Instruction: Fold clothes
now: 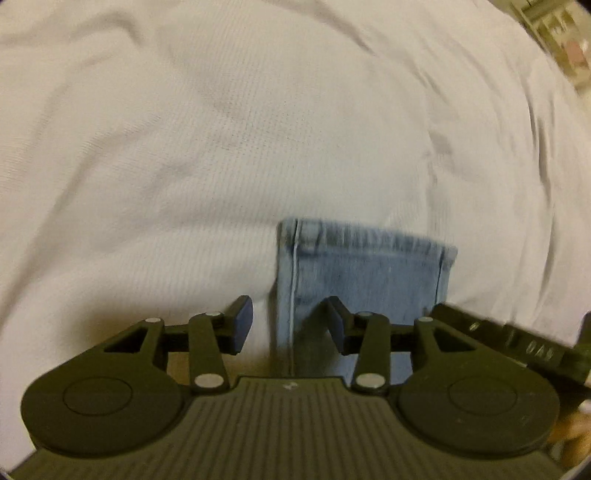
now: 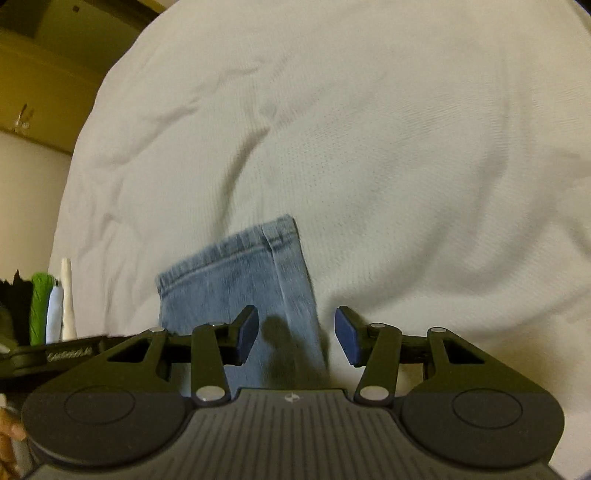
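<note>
A light blue denim trouser leg point(image 1: 362, 266) lies flat on a white bedsheet point(image 1: 221, 129), its hemmed cuff pointing away from me. My left gripper point(image 1: 290, 325) is open and empty, straddling the leg's left edge. In the right wrist view the same jeans leg point(image 2: 240, 280) lies on the white sheet point(image 2: 369, 147). My right gripper point(image 2: 295, 332) is open and empty, straddling the leg's right edge. Each gripper's body shows at the side of the other's view, the right one point(image 1: 517, 343) and the left one point(image 2: 66, 356).
The bed's edge curves away at the left of the right wrist view, with a yellowish wall point(image 2: 44, 81) beyond. A few upright items, green, pale blue and white point(image 2: 51, 306), stand at the far left. Cluttered shelving point(image 1: 561, 33) shows at the top right of the left view.
</note>
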Demonstrator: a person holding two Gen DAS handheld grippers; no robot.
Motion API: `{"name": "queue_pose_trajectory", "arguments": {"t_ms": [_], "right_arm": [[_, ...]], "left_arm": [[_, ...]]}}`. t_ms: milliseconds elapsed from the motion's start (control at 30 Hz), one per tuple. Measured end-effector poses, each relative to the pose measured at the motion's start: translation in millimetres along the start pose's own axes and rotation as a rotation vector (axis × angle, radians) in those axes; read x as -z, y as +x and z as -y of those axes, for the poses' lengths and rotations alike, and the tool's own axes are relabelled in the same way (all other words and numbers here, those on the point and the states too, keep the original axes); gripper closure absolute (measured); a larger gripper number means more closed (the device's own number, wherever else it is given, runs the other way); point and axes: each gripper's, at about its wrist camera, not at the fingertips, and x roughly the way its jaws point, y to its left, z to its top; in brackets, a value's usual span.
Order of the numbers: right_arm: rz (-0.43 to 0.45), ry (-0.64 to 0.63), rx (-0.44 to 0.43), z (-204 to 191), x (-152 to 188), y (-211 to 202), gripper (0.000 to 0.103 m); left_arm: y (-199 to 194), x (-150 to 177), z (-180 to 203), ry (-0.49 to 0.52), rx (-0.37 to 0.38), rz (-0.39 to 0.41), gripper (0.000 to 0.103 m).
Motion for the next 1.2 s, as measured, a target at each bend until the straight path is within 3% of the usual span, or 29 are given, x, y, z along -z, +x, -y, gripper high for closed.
{"name": "queue_pose_trajectory", "arguments": {"t_ms": [100,167,200,233,267,300,467,567,633,700,733,767,867,933,1033,1200], "right_arm": [[-0.009,0.007,-0.002,1,-5,13,0.052],[-0.012,0.017,-0.01,2,-8,17,0.053],[-0.013,0.022,-0.016,2,-10,18,0.069],[-0.006,0.007,-0.023,0,-9,15,0.078],[0.003,-0.013,-0.031,-3,-8,10,0.093],[0.012,-0.034,-0.039,-6,-8,5,0.097],[0.114,-0.175,-0.259,-60,27,-71,0.098],[0.101,-0.315,-0.424,-112,70,-119,0.098],[0.025,-0.415,-0.504,-150,109,-132,0.097],[-0.127,-0.473,-0.58,-183,153,-125,0.072],[-0.176,-0.494,-0.577,-190,171,-121,0.057],[-0.213,-0.518,-0.565,-196,188,-117,0.032],[-0.327,-0.587,-0.527,-212,238,-106,0.035],[-0.32,-0.56,-0.485,-193,247,-111,0.034],[-0.285,-0.487,-0.331,-138,251,-121,0.034],[-0.105,-0.318,-0.008,-5,263,-170,0.034]], "left_arm": [[10,-1,-3,-0.011,0.048,-0.004,0.066],[13,-1,-5,-0.019,0.082,-0.004,0.074],[12,-1,-5,-0.025,0.101,-0.001,0.088],[8,0,-7,-0.03,0.114,0.008,0.099],[3,2,-8,-0.034,0.124,0.018,0.101],[-5,5,-11,-0.043,0.145,0.034,0.101],[-90,45,-45,-0.087,0.297,0.188,0.101],[-150,89,-84,-0.118,0.363,0.28,0.094],[-183,124,-112,-0.133,0.298,0.321,0.091],[-207,162,-143,-0.174,0.168,0.33,0.088],[-218,184,-161,-0.217,0.084,0.32,0.087],[-227,205,-177,-0.261,0.002,0.31,0.087],[-253,266,-204,-0.347,-0.164,0.304,0.086],[-260,298,-194,-0.339,-0.229,0.308,0.086],[-243,331,-153,-0.295,-0.197,0.298,0.081],[-174,359,-77,-0.199,-0.101,0.238,0.08]]}}
